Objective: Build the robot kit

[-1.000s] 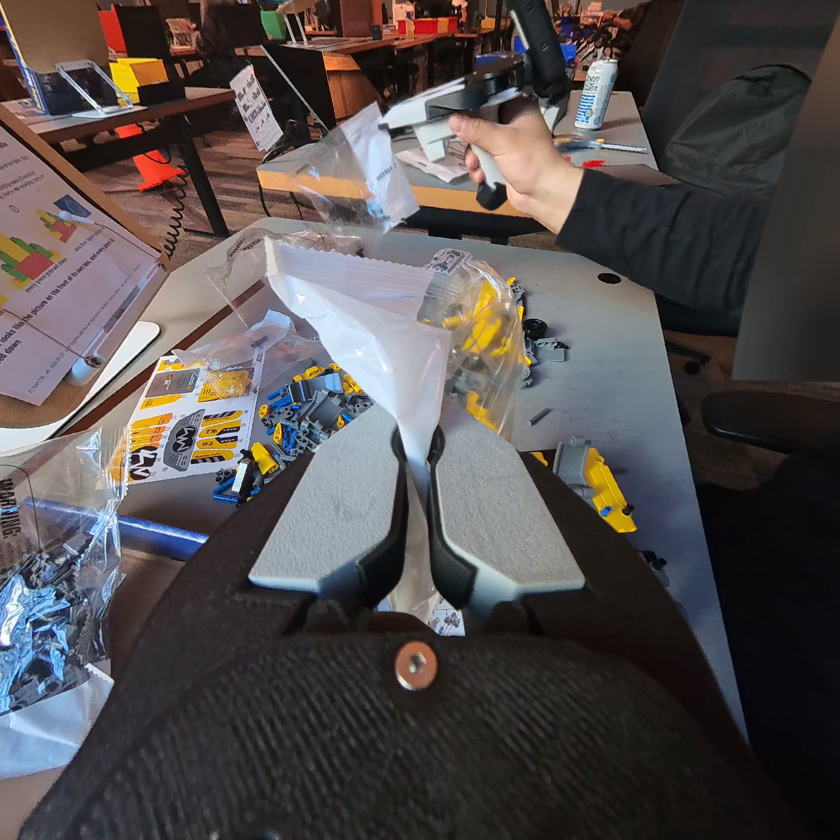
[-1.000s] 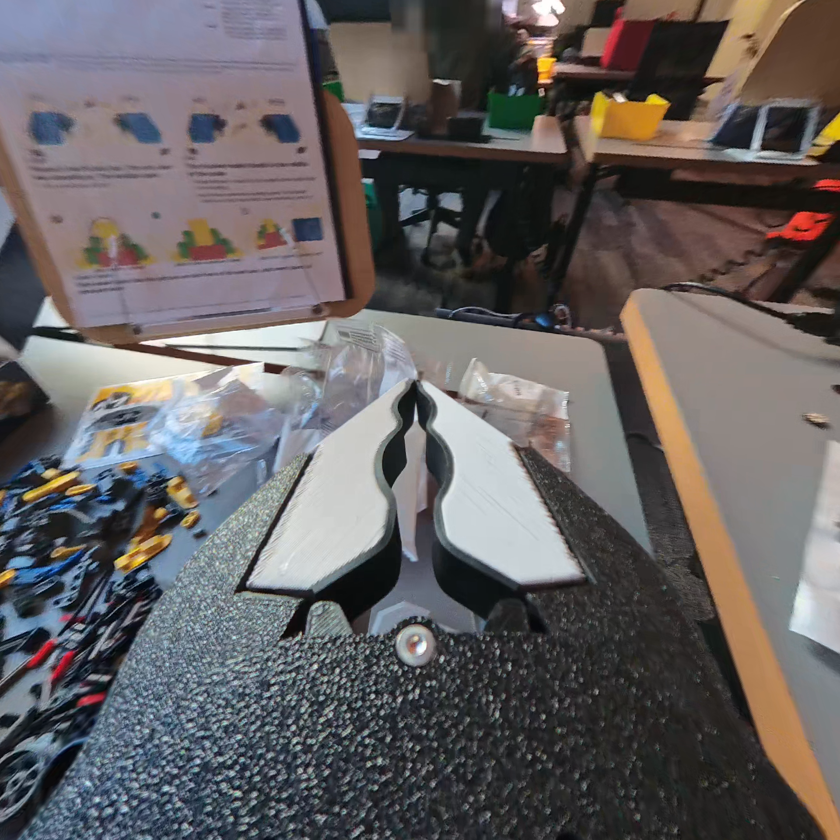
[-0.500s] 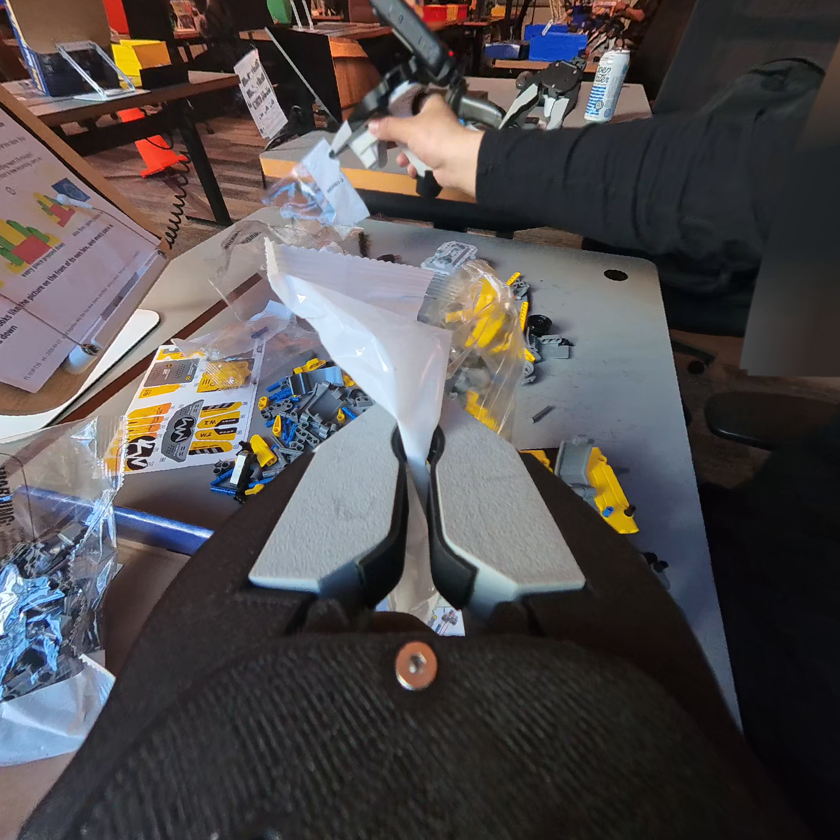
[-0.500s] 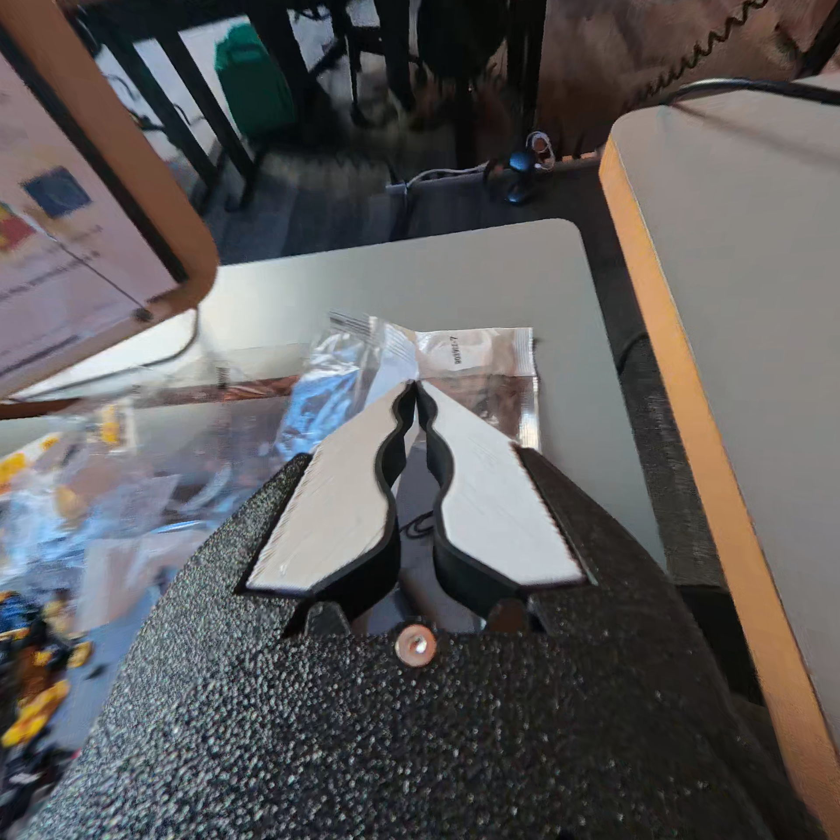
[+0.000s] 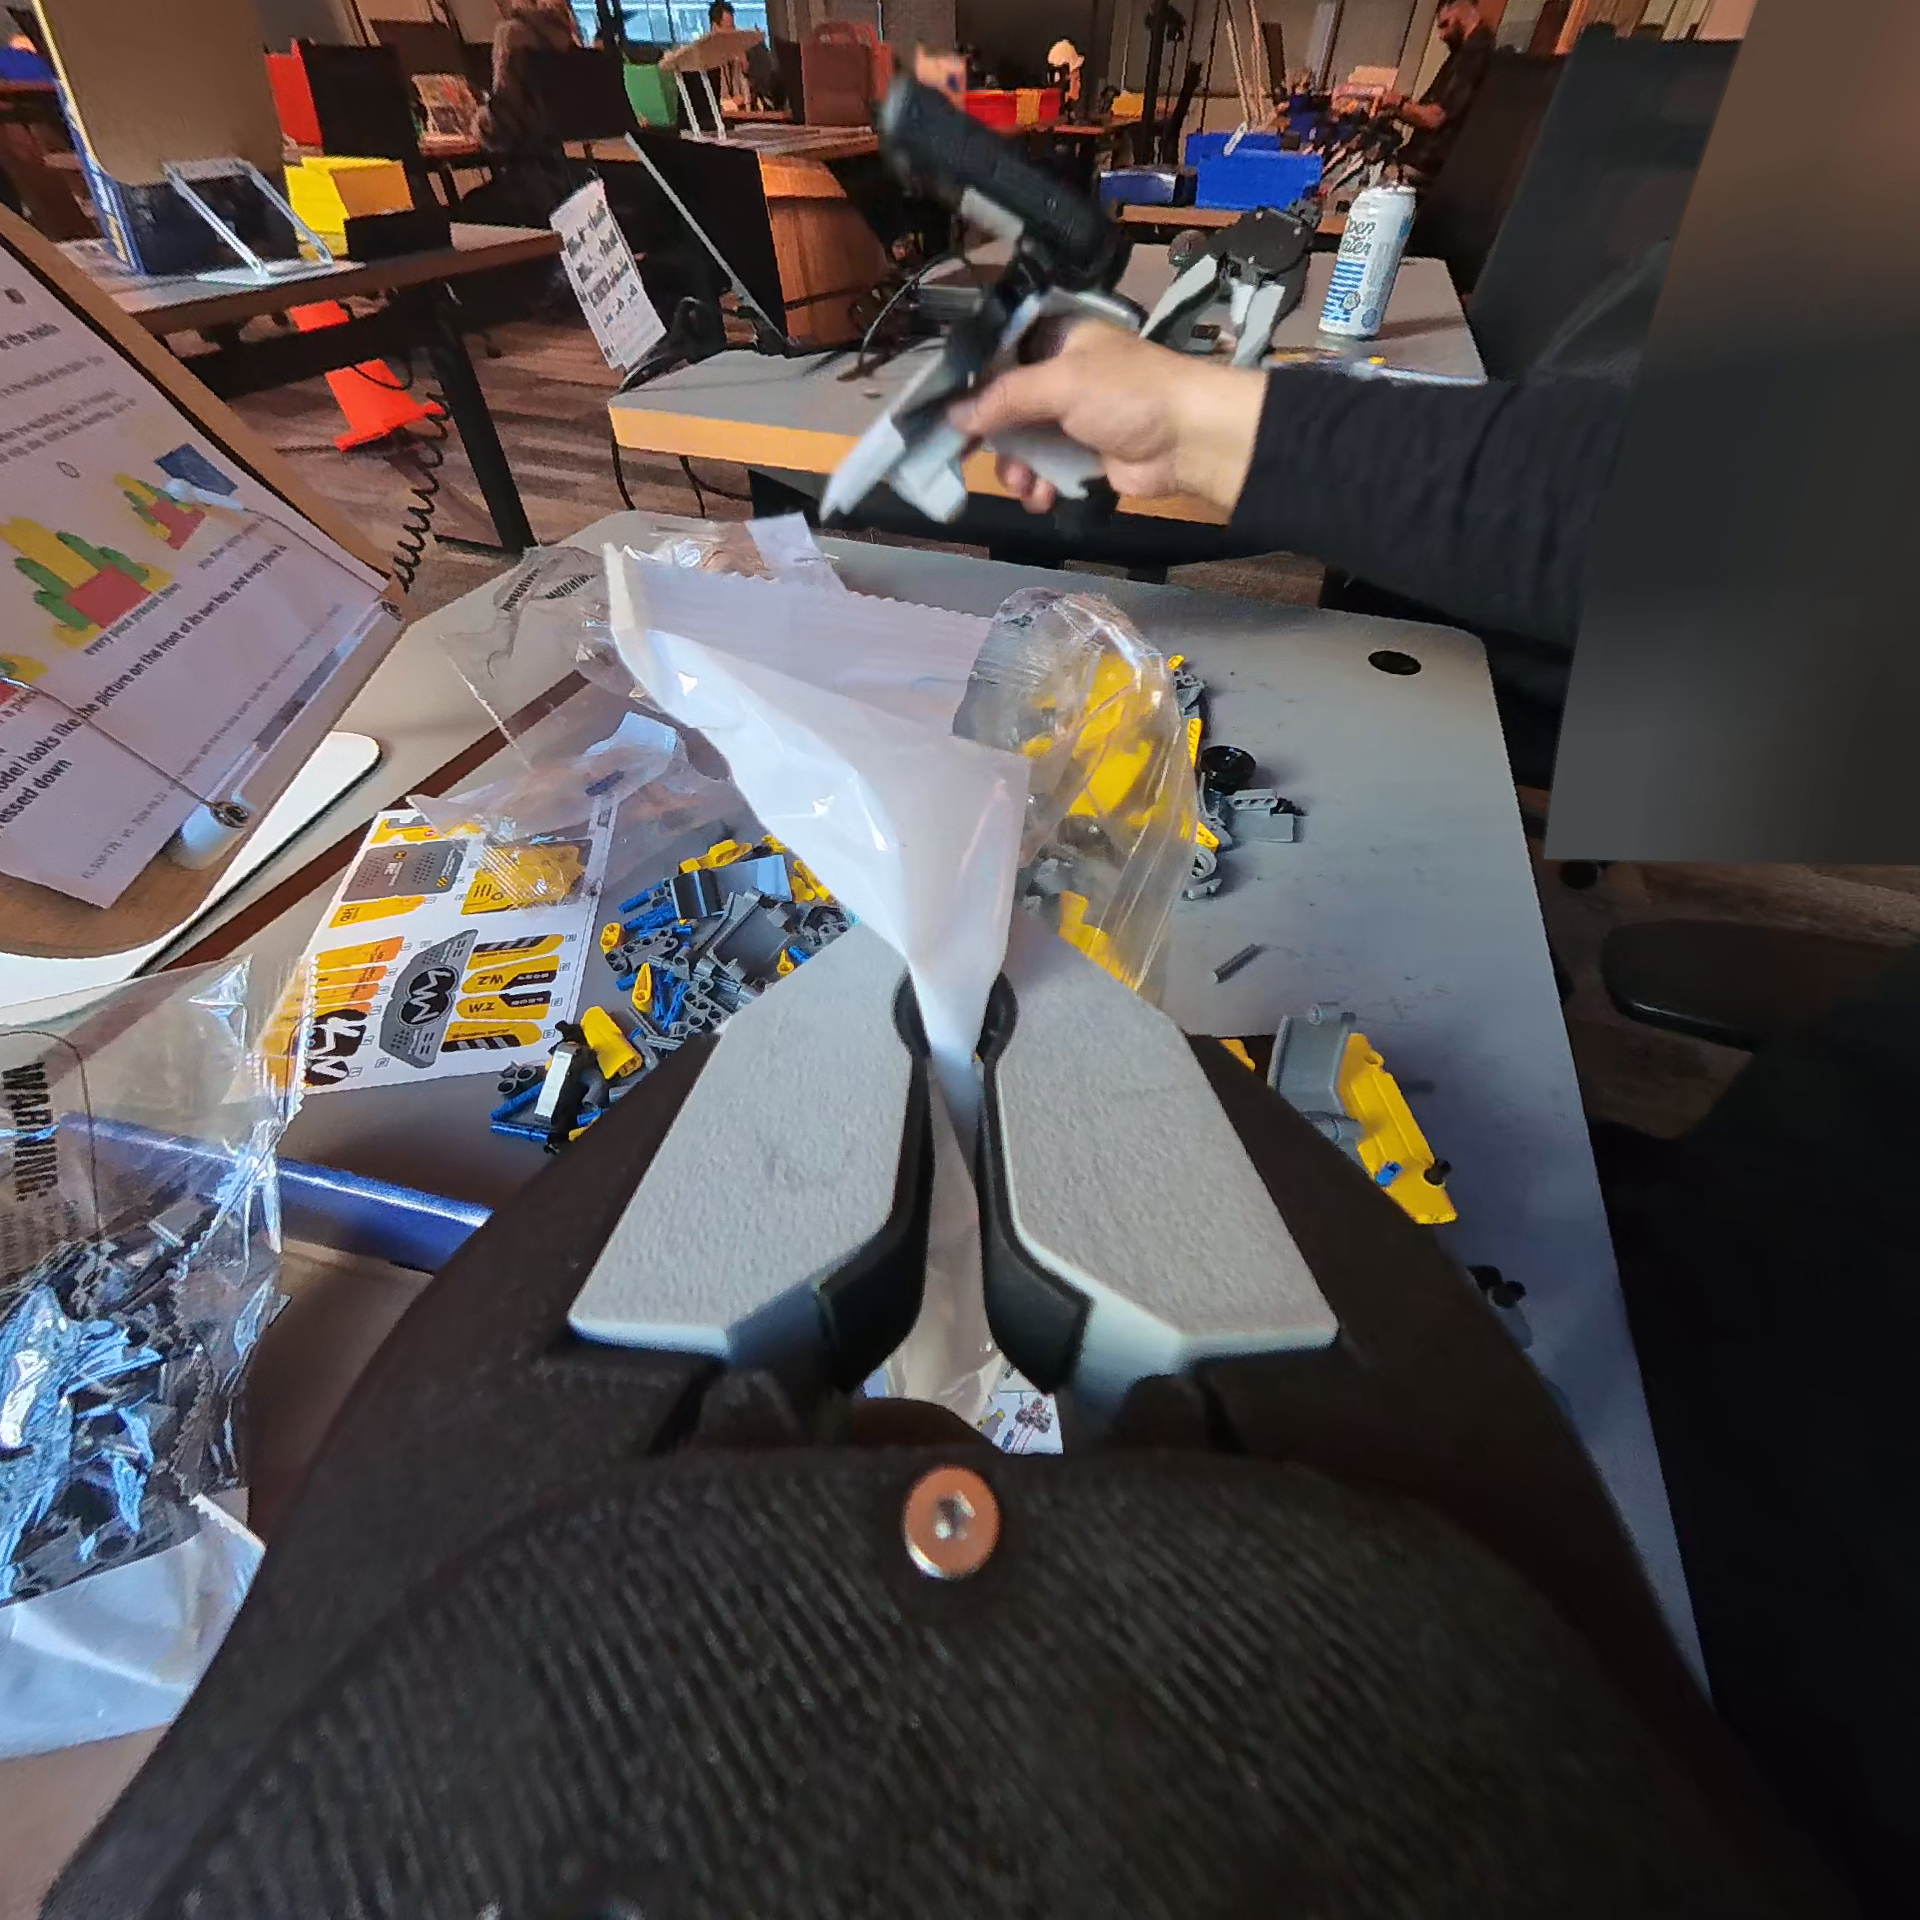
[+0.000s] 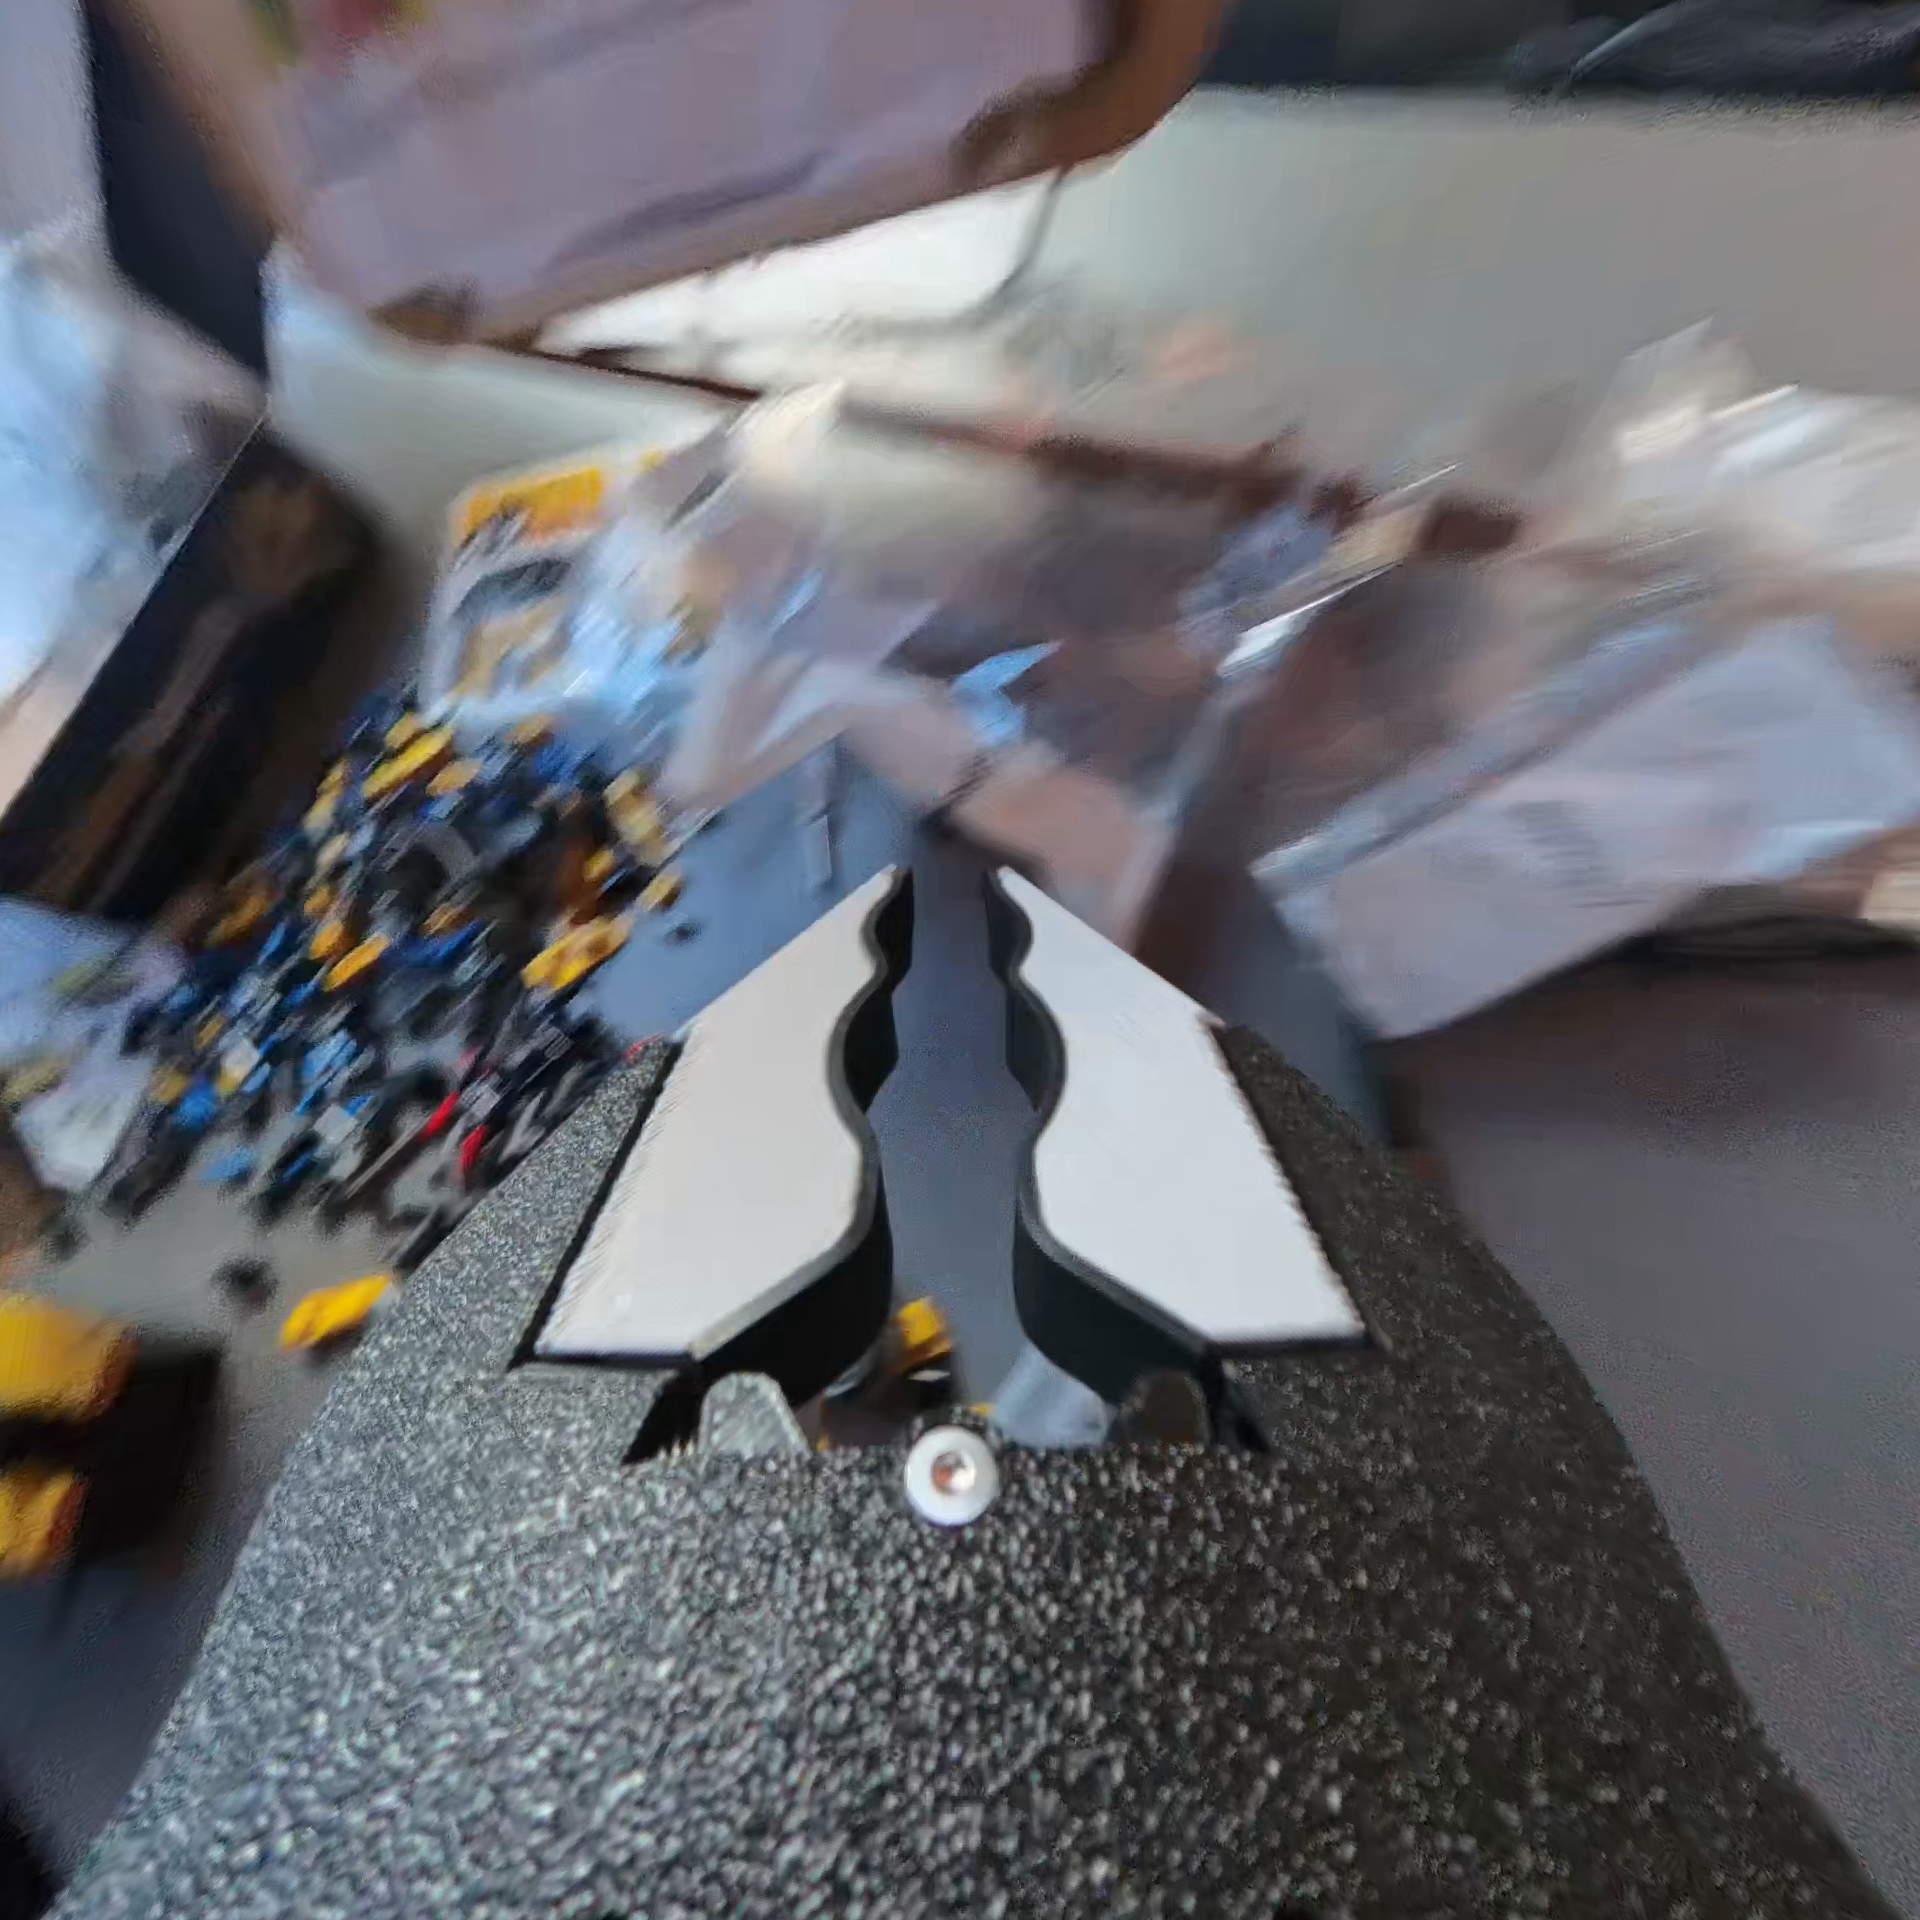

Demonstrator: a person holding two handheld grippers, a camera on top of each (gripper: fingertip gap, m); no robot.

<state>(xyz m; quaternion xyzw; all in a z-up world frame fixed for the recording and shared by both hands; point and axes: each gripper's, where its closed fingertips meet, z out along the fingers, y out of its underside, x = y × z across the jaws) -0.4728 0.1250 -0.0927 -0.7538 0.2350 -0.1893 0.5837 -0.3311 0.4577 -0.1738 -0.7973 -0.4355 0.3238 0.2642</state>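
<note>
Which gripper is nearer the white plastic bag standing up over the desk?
Left. The left gripper is shut on the white plastic bag, pinching its lower end. The right gripper hangs in the air beyond the bag's top edge, apart from it, jaws slightly parted and empty.

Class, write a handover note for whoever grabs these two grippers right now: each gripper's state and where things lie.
Left gripper: shut on a white plastic bag, held up above the table.
Right gripper: jaws slightly apart, empty, view blurred, near crumpled clear bags.
Loose bricks lie beside the sticker sheet; a clear bag of yellow parts sits behind the white bag.
A yellow-and-grey assembly lies to the right.
</note>
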